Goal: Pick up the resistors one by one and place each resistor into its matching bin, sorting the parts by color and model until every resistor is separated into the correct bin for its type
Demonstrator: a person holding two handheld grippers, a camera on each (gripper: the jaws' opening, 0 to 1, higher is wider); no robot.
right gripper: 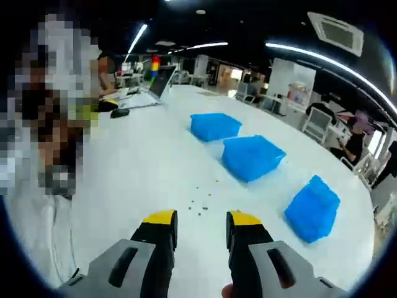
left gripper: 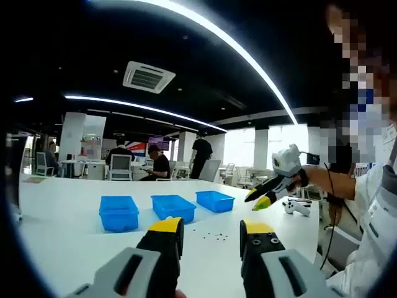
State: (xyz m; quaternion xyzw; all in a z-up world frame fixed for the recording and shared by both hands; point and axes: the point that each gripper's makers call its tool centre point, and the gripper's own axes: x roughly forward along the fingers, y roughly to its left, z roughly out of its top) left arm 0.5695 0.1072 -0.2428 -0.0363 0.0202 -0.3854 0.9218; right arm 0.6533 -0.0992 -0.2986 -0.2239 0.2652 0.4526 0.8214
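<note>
The left gripper view looks level across the white table (left gripper: 68, 242) from its near edge, toward three blue plastic bins (left gripper: 172, 207) in a row. The right gripper view looks down from higher and from one side. Both share the table (right gripper: 149, 161), bins (right gripper: 251, 156) and small scattered resistors (right gripper: 201, 202).

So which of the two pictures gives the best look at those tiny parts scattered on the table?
The right gripper view: the resistors lie closer, spread just beyond its claw. The left gripper view shows the same resistors as fainter, smaller specks.
</note>
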